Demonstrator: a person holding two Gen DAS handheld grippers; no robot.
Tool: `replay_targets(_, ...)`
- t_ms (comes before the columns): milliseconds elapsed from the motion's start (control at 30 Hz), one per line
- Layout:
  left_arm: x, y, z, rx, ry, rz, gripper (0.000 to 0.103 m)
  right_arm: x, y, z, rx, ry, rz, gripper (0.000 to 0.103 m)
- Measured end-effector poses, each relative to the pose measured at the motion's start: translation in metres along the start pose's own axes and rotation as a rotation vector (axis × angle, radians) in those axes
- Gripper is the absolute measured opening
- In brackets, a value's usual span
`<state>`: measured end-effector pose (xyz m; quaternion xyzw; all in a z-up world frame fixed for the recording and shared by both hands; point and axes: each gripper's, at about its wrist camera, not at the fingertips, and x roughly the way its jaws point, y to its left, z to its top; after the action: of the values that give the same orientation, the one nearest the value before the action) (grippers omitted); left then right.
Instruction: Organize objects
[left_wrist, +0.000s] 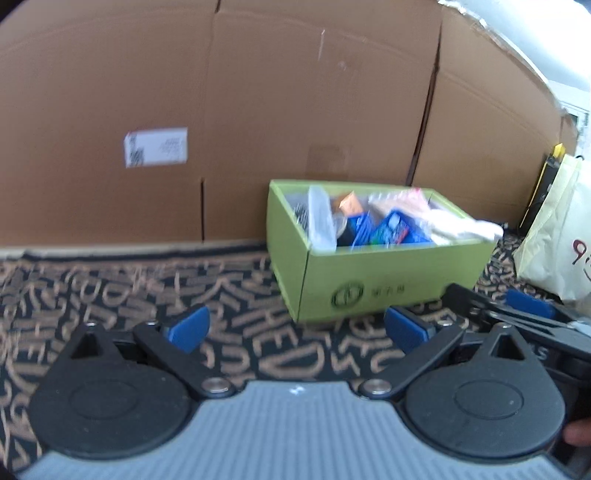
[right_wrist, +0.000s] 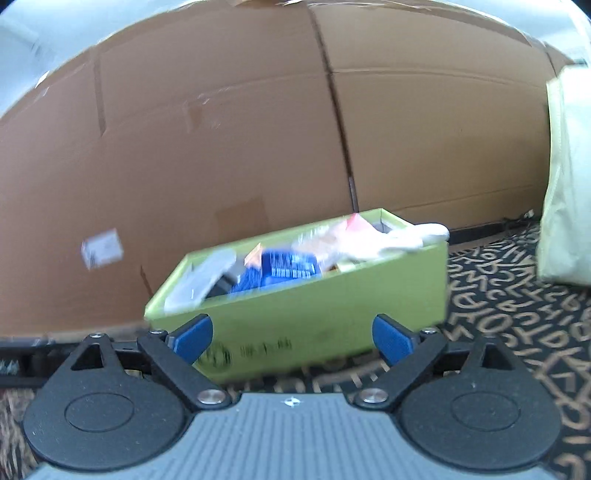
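Note:
An open green box (left_wrist: 369, 280) stands on the patterned carpet against a cardboard wall. It is filled with blue packets (left_wrist: 391, 229), a clear plastic piece (left_wrist: 321, 218), an orange item and white cloth (left_wrist: 465, 225) that hangs over its right end. My left gripper (left_wrist: 297, 328) is open and empty, a short way in front of the box's near left corner. In the right wrist view the green box (right_wrist: 314, 306) fills the middle, blurred and tilted. My right gripper (right_wrist: 293, 338) is open just before its front face, with no pad touching. The right gripper's fingers (left_wrist: 528, 304) show at the left view's right edge.
A tall brown cardboard wall (left_wrist: 258, 110) with a white label (left_wrist: 157, 147) closes the back. A cream tote bag (left_wrist: 554, 229) stands right of the box, with a black and yellow item (left_wrist: 546, 177) behind it. The lettered carpet (left_wrist: 129, 295) lies bare to the left.

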<state>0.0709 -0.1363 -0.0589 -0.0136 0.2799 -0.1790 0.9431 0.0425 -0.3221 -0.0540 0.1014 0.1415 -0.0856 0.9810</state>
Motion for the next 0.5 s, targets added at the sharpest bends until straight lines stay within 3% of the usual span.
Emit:
replay_targets(133, -0.004, -0.005, -0.018, 0.001, 0.042, 0.055, 0.103, -0.026, 0.001, -0.004, -0.075, 0.040, -0.073, 0.097)
replay_targets(300, -0.006, -0.020, -0.027, 0.070, 0.072, 0.150, 0.103, -0.053, -0.007, -0.009, -0.106, 0.047, -0.149, 0.099)
replay_targets(500, -0.014, -0.025, -0.030, 0.096, 0.073, 0.182, 0.103, -0.063, -0.013, -0.011, -0.086, 0.050, -0.168, 0.099)
